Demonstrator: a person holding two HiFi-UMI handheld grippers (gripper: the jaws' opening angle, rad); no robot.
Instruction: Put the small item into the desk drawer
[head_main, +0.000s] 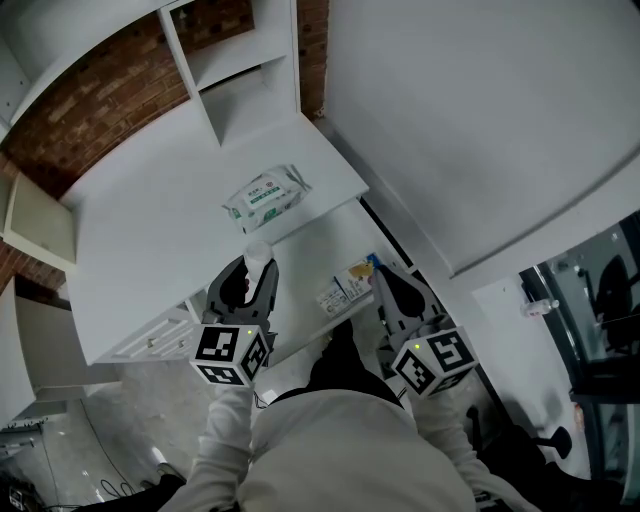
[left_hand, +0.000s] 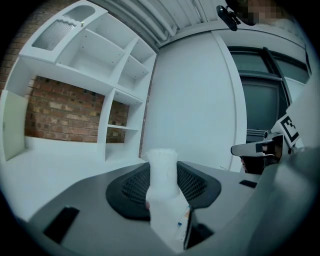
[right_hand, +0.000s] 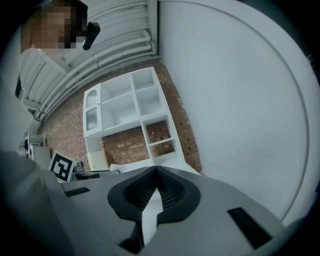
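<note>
A small white bottle (head_main: 258, 252) with a round cap stands upright between the jaws of my left gripper (head_main: 252, 270), which is shut on it. In the left gripper view the bottle (left_hand: 162, 180) fills the gap between the dark pads. It hangs over the front edge of the white desk (head_main: 150, 220), just left of the open drawer (head_main: 305, 258). My right gripper (head_main: 387, 280) hovers over the drawer's right end, its jaw tips meeting with nothing between them; the right gripper view shows the right gripper (right_hand: 157, 169) shut.
A green and white wipes packet (head_main: 265, 197) lies on the desk top. Small boxes (head_main: 347, 284) sit in the open drawer. White shelves (head_main: 230, 60) rise at the back against a brick wall. Lower drawer fronts (head_main: 150, 342) are at left, a chair base (head_main: 555, 440) at right.
</note>
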